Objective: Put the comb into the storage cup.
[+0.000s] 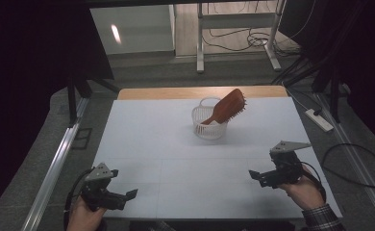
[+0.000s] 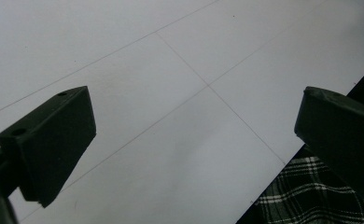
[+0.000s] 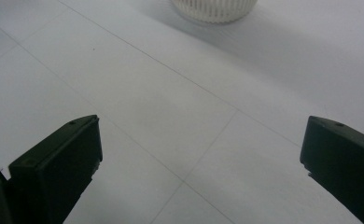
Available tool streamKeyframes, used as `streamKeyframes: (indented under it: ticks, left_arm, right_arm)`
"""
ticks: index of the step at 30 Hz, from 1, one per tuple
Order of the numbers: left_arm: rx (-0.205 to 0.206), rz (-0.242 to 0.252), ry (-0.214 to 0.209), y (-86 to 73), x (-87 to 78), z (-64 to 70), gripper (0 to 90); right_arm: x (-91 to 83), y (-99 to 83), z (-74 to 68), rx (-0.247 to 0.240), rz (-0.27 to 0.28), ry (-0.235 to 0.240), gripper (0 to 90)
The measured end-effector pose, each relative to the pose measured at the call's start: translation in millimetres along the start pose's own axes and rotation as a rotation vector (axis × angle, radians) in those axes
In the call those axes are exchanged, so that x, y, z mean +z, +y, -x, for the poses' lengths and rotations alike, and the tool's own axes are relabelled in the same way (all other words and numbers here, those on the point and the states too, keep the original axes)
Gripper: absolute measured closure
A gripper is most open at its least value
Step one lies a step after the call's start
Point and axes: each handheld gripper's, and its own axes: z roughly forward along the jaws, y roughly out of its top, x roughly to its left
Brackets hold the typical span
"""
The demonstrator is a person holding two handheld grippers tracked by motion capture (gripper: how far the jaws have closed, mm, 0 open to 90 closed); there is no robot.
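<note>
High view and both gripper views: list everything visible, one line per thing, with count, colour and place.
Hairbrush: one, reddish-brown wood, standing tilted in the basket, head up and leaning right.
Basket: one, white, slatted, middle of the table toward its far side.
Table: one, white top with a wooden far edge.
Power strip: one, white, on the floor right of the table.
Cables: several, black, on the floor at right and beyond the table.
Left gripper: one, black, jaws open, near-left corner.
Right gripper: one, black, jaws open, near-right.
Plaid sleeve: one, on the right forearm.
</note>
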Motion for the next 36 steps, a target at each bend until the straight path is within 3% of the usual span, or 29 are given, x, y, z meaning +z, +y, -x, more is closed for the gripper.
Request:
streamKeyframes:
  ticks: [36]
  left_arm:
    - [0.002,-0.003,0.003,0.2,0.7,0.5,0.0]
  right_arm:
    - [-28.3,-41.2,11.9,0.074,-0.015,-0.065,0.0]
